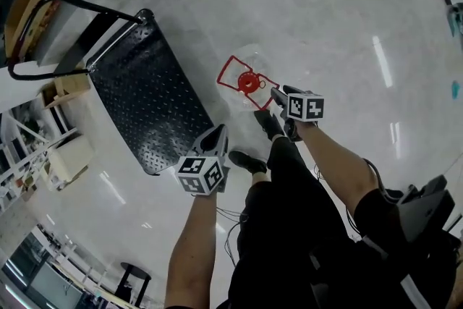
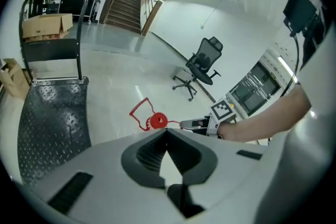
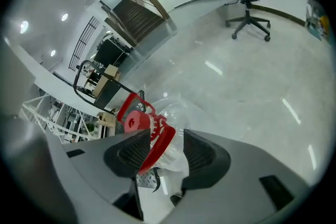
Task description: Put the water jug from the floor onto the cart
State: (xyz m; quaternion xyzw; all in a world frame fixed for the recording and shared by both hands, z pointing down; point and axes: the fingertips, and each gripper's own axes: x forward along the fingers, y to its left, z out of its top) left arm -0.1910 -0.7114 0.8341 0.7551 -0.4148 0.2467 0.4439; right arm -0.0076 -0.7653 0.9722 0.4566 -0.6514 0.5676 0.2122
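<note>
Right tongs (image 3: 165,140) wide astride jug (image 1: 248,82) handle (image 3: 156,149), left tongs (image 2: 167,132) shut, empty; jug on floor (image 1: 325,25) just off cart (image 1: 145,90) long edge, could slip off thin handle or swing into cart if clamped off-centre.

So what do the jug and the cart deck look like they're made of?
Jug: clear, glossy plastic by the look, since the floor shows through it; cap and handle opaque red plastic. Deck: dark metal, probably steel, with a raised diamond tread that glints.
</note>
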